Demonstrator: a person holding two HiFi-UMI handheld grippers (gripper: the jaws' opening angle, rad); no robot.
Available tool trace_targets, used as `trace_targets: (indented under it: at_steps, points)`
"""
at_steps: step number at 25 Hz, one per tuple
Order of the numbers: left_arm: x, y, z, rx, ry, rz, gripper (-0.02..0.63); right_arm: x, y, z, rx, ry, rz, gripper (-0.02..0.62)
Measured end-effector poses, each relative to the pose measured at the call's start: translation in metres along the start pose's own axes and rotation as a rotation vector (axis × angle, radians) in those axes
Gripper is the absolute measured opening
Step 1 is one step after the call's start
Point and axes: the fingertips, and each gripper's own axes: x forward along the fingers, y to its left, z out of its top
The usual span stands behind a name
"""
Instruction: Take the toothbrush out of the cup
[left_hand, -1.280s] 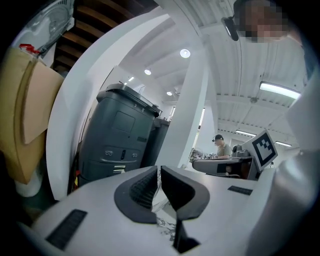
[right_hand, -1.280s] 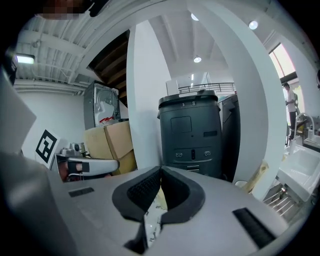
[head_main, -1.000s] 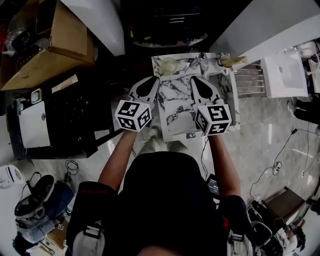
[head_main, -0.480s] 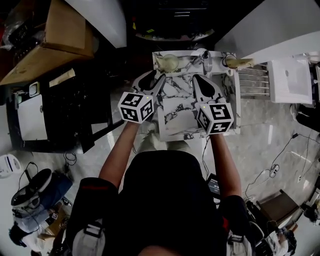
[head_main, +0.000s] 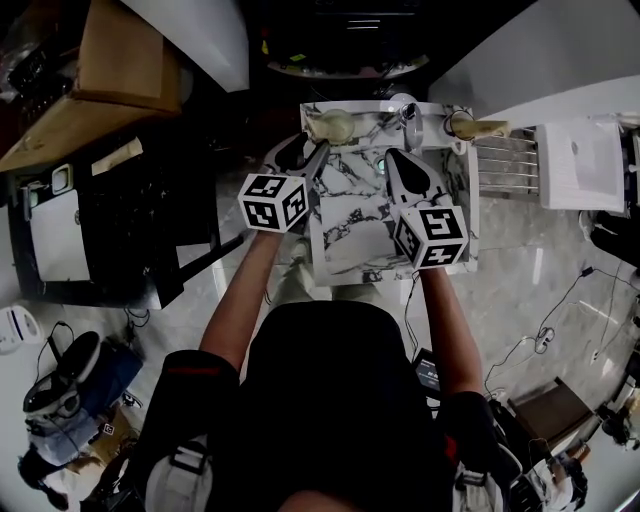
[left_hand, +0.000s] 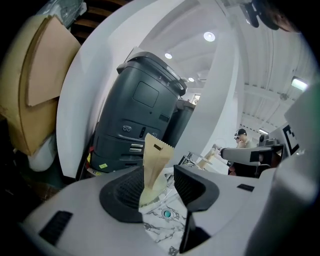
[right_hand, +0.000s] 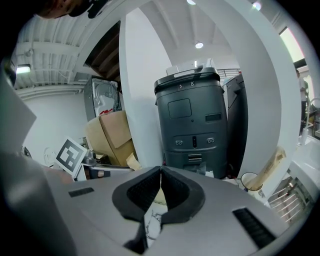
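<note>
Two tools: left gripper, jaws just opened wide, nothing between, wrapped toothbrush beyond, its cup at the bench far edge half hidden; right gripper pinched shut, empty.

The white, grey-veined marble-look worktop is smooth and glossy. A tan paper sachet with a serrated top edge looks matt. The left tongs are smooth grey plastic with ribbed black pads. The brown cardboard box is dull.

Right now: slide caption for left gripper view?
Left claw, jaws just opened, frames the paper-wrapped toothbrush standing in its cup, not gripping it.
</note>
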Motion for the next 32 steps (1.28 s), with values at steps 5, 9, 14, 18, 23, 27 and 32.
trace_targets:
  at_steps: [5,9,14,18,23,27,32]
  points:
    - [0.012,0.004,0.001,0.004,0.009,0.021,0.192,0.000,-0.006,-0.001,0.004,0.011,-0.007,0.035]
    - [0.020,0.007,0.003,-0.003,0.007,0.034,0.196,0.000,-0.008,-0.003,0.006,0.016,-0.009,0.034]
    - [0.029,0.009,0.004,0.008,0.017,0.048,0.196,0.001,-0.012,-0.005,0.012,0.022,-0.010,0.035]
    - [0.036,0.010,0.004,0.025,0.036,0.049,0.195,0.002,-0.013,-0.002,0.012,0.022,-0.008,0.035]
    - [0.039,0.012,0.001,0.036,0.058,0.071,0.193,0.002,-0.015,-0.002,0.015,0.027,-0.008,0.035]
    - [0.043,0.014,-0.001,0.050,0.070,0.081,0.186,0.002,-0.016,-0.002,0.015,0.026,-0.007,0.035]
    - [0.045,0.019,-0.005,0.074,0.088,0.111,0.132,0.001,-0.021,-0.004,0.022,0.030,-0.010,0.034]
